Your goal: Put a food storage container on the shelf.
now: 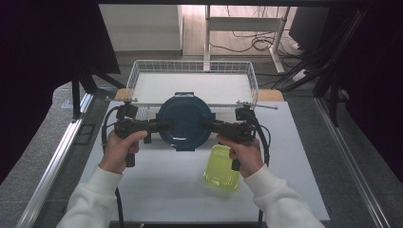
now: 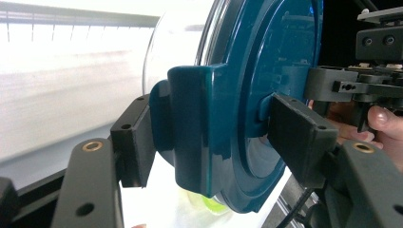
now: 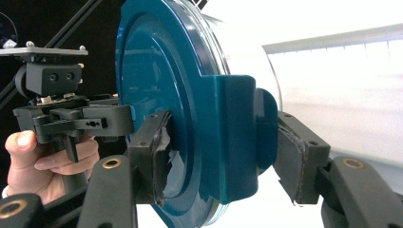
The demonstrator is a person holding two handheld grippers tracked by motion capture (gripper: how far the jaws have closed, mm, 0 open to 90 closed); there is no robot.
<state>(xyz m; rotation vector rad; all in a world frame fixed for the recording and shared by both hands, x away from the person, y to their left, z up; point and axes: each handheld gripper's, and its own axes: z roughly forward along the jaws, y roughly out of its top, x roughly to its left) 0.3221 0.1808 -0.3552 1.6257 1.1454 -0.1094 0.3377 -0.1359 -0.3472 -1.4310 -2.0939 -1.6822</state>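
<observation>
Lidded container sits mid-table, twd the far edge, held up between both grippers: left gripper at its left side, right gripper at its right. Each clamps a lid latch, one jaw over the lid, other jaw under, per left gripper view & right gripper view. Wire basket directly behind container, at table's far edge, roughly centred. Small tub lies near-right of container, under right hand, twd near edge. Left hand opposite, near-left of container.
</observation>
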